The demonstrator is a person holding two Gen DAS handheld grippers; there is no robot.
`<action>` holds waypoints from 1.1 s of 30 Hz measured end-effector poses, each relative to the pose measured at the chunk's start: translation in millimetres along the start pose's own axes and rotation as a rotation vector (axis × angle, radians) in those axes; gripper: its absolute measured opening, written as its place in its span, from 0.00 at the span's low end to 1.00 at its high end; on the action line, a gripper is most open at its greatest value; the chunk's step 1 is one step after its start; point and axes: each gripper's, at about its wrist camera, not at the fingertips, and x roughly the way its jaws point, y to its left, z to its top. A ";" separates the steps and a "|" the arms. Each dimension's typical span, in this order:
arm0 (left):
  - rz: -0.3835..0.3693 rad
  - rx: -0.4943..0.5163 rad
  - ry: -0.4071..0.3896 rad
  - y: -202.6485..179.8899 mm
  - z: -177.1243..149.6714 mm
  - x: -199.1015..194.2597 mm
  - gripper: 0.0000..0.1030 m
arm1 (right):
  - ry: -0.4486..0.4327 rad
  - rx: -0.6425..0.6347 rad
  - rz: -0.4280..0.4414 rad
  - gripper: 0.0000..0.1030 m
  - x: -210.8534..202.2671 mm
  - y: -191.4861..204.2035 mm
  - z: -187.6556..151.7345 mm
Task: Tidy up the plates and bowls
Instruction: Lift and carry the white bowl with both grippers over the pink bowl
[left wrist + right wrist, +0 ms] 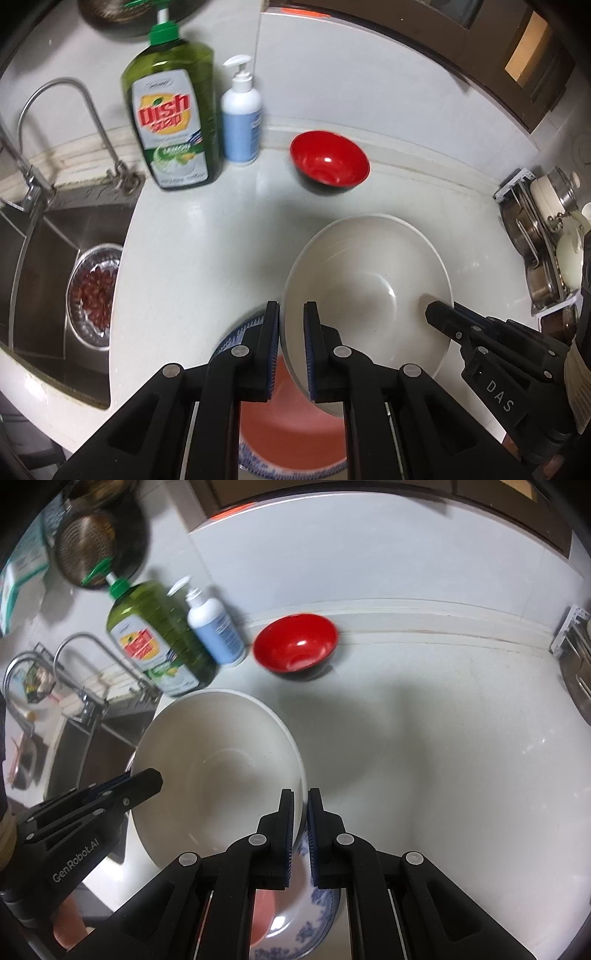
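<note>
**Inspector:** Left wrist view?

**Operator:** My left gripper [291,347] is clamped on the near-left rim of the white bowl [369,280], centre-right of frame. Under it, at bottom centre, sits the blue-patterned plate [236,332].

**Inspector:** Right wrist view?

**Operator:** My right gripper [301,834] pinches the opposite rim, bowl at lower left. The red bowl [295,646] lies ahead, upper centre; I judge my right gripper nearer to it.

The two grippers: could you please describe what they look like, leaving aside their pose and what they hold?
Both are matte black linkage frames with round silver pivot pins and blue ribbed pads on the fingers. The left gripper bears white "GenRobot.AI" lettering, the right gripper white "DAS". No cables or sleeves show clearly.
</note>
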 end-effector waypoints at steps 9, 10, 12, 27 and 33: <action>0.003 0.004 0.032 12.7 -34.0 -7.5 0.14 | 0.022 -0.011 0.001 0.09 -2.5 17.7 -31.4; 0.004 0.005 0.035 12.9 -36.0 -7.7 0.14 | 0.027 -0.009 0.000 0.09 -2.5 18.3 -34.5; 0.002 0.004 0.047 14.8 -41.9 -6.3 0.16 | 0.037 -0.011 -0.002 0.09 -1.9 19.8 -40.1; 0.003 0.008 0.137 23.3 -71.4 15.5 0.17 | 0.113 -0.001 -0.021 0.09 14.1 24.9 -72.3; 0.002 0.007 0.168 27.4 -75.1 24.0 0.17 | 0.144 -0.002 -0.025 0.09 20.7 26.7 -78.2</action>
